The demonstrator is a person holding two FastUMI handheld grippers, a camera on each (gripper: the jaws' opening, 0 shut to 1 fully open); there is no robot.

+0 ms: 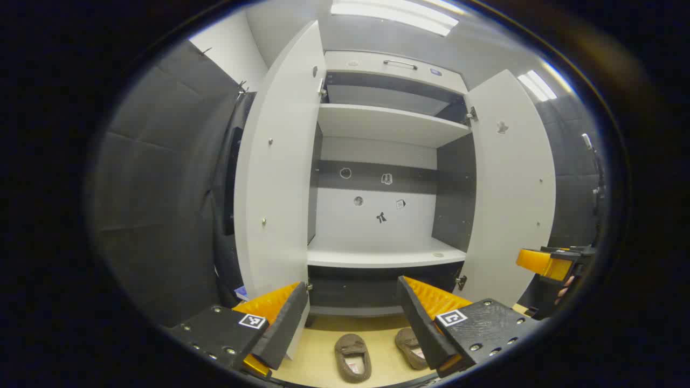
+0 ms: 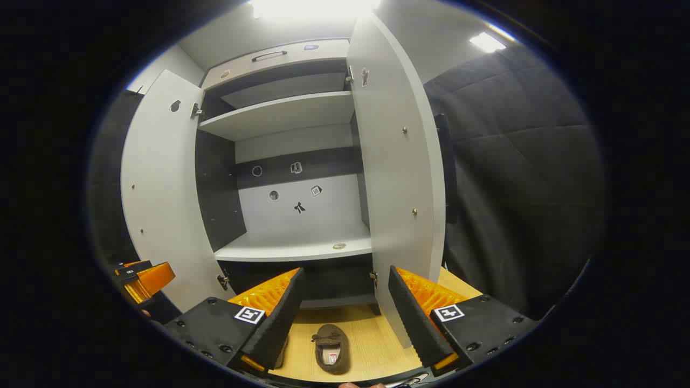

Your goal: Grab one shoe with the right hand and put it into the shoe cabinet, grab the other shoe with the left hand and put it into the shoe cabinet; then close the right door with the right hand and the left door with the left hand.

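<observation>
A grey shoe cabinet [image 1: 388, 124] [image 2: 280, 116] stands ahead with both doors swung open: its left door [image 1: 280, 172] [image 2: 161, 188] and its right door [image 1: 512, 183] [image 2: 401, 178]. Two brown slippers lie on the wooden floor in front of it. In the left gripper view one slipper [image 1: 353, 357] lies between my fingers and the other slipper [image 1: 411, 347] is partly hidden behind the right finger. My left gripper [image 1: 350, 326] is open and holds nothing. In the right gripper view a slipper [image 2: 330, 347] lies below my open right gripper [image 2: 345, 318].
The cabinet's lower shelf [image 1: 385, 256] [image 2: 294, 249] is bare, with small stickers on the back panel. Dark padded walls [image 1: 156, 183] [image 2: 517, 178] flank the cabinet. The other gripper shows at the edge of each view [image 1: 550, 264] [image 2: 140, 280].
</observation>
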